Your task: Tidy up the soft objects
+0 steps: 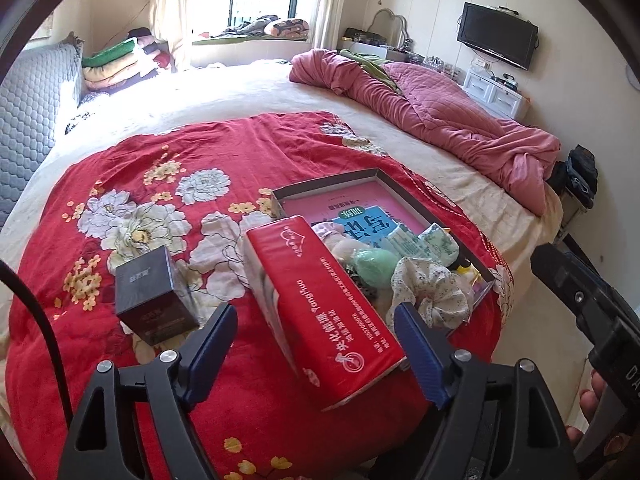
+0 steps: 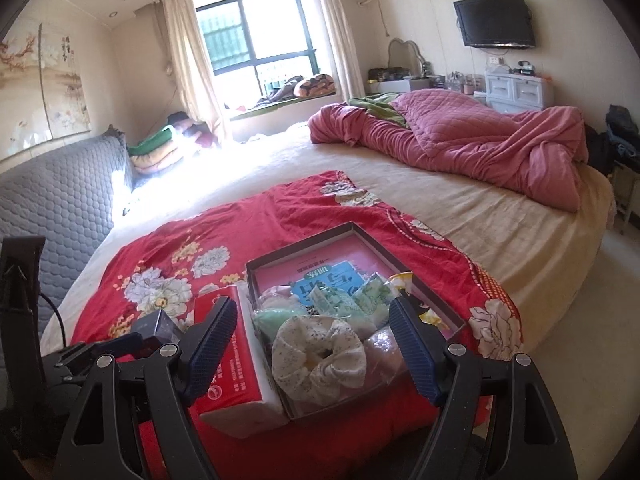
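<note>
While both of your grippers hang above the bed, nothing is held in either one. Your left gripper (image 1: 316, 344) has its blue jaws spread wide. The long red paper tissue pack (image 1: 320, 308) lies between them, but the jaws do not press it. It leans against the side wall of the shallow dark cardboard box (image 1: 332, 180). Just outside the left jaw sits a small dark square box (image 1: 150, 292) on the red flowered blanket (image 1: 140, 168).

Your right gripper (image 2: 314, 340) is spread wide too, and it pinches nothing. Between its jaws you see the near end of the cardboard box. The soft things are piled there. The white dotted cloth scrunchie (image 2: 316, 356) is nearest to the jaws. A soft green round thing (image 2: 276, 316) lies just past it, toward the left jaw. Some small green and white packets (image 2: 360, 300) lie farther ahead. A clear plastic bag (image 2: 384, 348) sits close to the right jaw. The far half of the box shows only a pink and blue printed sheet (image 2: 332, 268).

It looks like you are between steps. The soft things are in the box, and the tissue pack is not in it yet. That pack seems to be the next job. You would need to lower the left jaws around its long sides, squeeze gently, lift it over the wall, and lay it on the open far half. Take care not to knock the small dark box.
</note>
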`<state>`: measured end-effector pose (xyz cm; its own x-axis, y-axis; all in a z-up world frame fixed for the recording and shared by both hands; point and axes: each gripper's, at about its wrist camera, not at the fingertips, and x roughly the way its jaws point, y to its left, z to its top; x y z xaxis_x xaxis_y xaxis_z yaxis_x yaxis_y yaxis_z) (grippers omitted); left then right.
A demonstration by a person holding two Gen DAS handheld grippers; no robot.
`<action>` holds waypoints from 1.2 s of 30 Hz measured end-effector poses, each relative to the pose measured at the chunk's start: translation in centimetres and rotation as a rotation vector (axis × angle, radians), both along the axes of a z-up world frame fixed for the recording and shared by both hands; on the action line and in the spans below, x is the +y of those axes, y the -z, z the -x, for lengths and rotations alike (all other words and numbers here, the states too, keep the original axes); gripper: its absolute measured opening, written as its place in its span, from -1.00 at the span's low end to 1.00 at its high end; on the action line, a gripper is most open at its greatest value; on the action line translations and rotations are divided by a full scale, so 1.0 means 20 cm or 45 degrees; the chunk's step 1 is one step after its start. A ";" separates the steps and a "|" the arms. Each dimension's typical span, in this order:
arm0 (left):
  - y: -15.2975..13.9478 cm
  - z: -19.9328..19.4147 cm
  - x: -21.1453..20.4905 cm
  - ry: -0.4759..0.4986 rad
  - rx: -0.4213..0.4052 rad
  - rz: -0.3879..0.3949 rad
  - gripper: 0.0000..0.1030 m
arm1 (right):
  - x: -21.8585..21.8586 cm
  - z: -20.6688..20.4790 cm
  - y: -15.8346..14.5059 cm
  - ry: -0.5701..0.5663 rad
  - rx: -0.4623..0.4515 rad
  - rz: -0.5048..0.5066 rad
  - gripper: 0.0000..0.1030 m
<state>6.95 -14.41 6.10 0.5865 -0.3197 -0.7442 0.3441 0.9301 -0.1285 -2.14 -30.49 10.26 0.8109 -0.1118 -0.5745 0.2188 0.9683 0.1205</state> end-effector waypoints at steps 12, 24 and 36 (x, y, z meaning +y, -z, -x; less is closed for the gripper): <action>0.02 0.14 0.13 -0.056 0.014 -0.089 0.57 | 0.15 0.09 0.13 -0.017 0.167 0.030 0.55; 0.07 0.21 0.13 -0.098 0.038 -0.108 0.57 | 0.18 0.13 0.19 0.002 0.222 0.056 0.54; 0.11 0.24 0.10 -0.093 0.061 -0.105 0.57 | 0.18 0.15 0.23 0.016 0.265 0.095 0.55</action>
